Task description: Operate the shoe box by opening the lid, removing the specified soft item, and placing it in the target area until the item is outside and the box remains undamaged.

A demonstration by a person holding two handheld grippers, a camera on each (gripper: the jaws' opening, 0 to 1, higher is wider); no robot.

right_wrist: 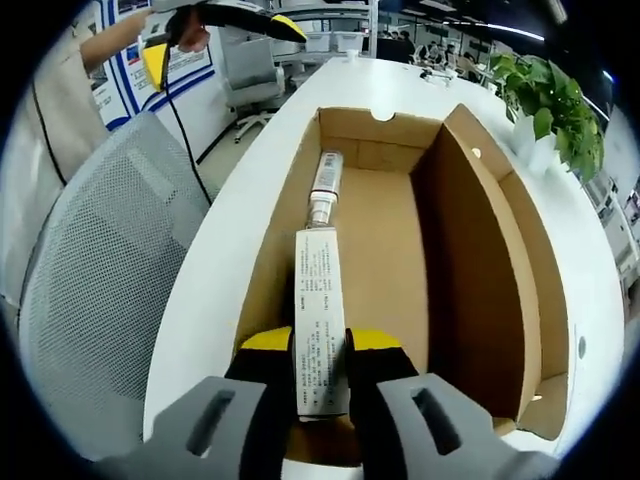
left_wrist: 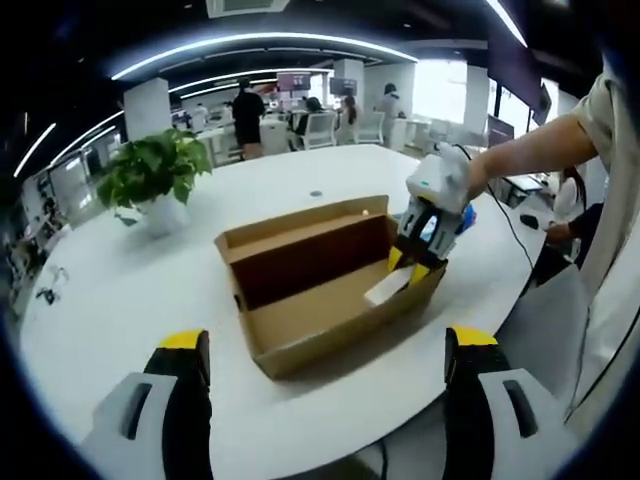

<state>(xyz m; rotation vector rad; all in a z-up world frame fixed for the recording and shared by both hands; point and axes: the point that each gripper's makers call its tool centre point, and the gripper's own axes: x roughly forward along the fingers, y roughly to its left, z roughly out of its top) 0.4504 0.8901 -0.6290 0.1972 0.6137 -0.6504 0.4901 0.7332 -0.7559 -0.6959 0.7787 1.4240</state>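
Observation:
An open brown cardboard shoe box (left_wrist: 300, 312) lies on the white round table (left_wrist: 120, 290), its lid (left_wrist: 310, 255) standing up along the far side. My right gripper (left_wrist: 408, 268) reaches into the box's right end, shut on a white soft tube (left_wrist: 385, 288). In the right gripper view the tube (right_wrist: 320, 290) runs forward from between the yellow-tipped jaws of my right gripper (right_wrist: 320, 350), cap end pointing into the box (right_wrist: 390, 230), just above its floor. My left gripper (left_wrist: 328, 342) hovers open in front of the box, holding nothing. It also appears far off (right_wrist: 220, 40), held in a hand.
A potted green plant (left_wrist: 155, 175) stands on the table behind the box (right_wrist: 550, 90). A grey mesh chair (right_wrist: 100, 300) sits close to the table edge on the tube side. Desks, chairs and people fill the office background.

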